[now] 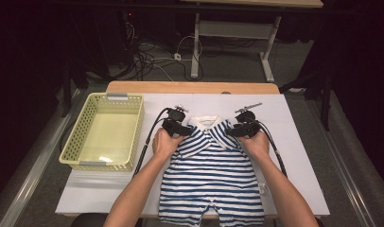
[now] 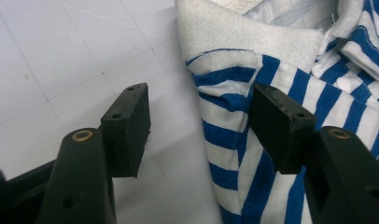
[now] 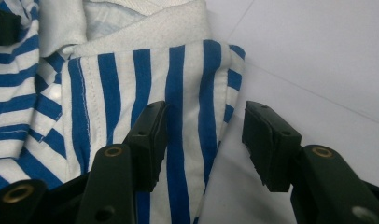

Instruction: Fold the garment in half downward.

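Observation:
A blue-and-white striped baby romper point(image 1: 213, 175) with a white collar point(image 1: 204, 122) lies flat on the white table point(image 1: 299, 142), collar at the far end. My left gripper point(image 1: 183, 128) is at the romper's left shoulder. In the left gripper view that gripper point(image 2: 199, 126) is open; one pad is over the striped shoulder point(image 2: 225, 93) and the other over bare table. My right gripper point(image 1: 233, 131) is at the right shoulder. In the right gripper view it point(image 3: 204, 140) is open and straddles the shoulder edge point(image 3: 215, 107), one pad over the stripes and one over the table.
An empty pale yellow plastic basket point(image 1: 74, 142) stands at the table's left. A wooden strip point(image 1: 190, 87) runs along the far table edge. Cables point(image 1: 147, 61) lie on the floor beyond, near another table's legs point(image 1: 196, 47). Bare white table surface lies right of the romper.

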A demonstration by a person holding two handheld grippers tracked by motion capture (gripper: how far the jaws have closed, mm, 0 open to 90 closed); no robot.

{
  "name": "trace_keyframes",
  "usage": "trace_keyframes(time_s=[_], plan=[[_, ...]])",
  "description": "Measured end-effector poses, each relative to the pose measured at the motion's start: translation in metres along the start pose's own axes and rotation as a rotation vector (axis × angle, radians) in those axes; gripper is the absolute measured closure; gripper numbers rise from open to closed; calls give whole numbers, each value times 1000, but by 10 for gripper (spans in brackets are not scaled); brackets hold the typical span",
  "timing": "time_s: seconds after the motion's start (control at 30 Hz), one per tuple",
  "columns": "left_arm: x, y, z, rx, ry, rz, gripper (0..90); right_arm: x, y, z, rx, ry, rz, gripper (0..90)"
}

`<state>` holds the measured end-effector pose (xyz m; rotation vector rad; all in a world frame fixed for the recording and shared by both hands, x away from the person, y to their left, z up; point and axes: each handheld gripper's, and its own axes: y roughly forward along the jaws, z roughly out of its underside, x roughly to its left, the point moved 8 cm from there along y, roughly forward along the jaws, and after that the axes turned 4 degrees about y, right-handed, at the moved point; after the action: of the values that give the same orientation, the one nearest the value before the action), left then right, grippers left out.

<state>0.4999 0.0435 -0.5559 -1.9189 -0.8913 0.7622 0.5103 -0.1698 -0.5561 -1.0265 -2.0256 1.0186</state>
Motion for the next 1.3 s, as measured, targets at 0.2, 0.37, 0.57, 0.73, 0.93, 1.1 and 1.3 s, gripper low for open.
trace_keyframes(time_s=[0.2, 0.37, 0.57, 0.73, 0.93, 1.1, 1.3], plan=[[-4, 1, -1, 15, 31, -4, 408, 3, 2, 0, 13, -44, 26, 610], [-8, 1, -1, 17, 35, 29, 551, 10, 2, 0, 29, -73, -13, 793], [-10, 0, -3, 61, -2, 118, 794, 16, 1, -1, 77, -125, 11, 859], [-9, -3, -4, 60, 19, 104, 827, 16, 0, -2, 74, -146, 35, 866], [-5, -15, -13, 11, 31, 76, 830, 18, -9, -9, 32, -163, 54, 867], [-3, -27, -29, -40, 41, 53, 831, 16, -17, -23, -20, -170, 77, 867], [-2, -36, -43, -83, 58, 39, 830, 13, -24, -37, -70, -168, 110, 866]])
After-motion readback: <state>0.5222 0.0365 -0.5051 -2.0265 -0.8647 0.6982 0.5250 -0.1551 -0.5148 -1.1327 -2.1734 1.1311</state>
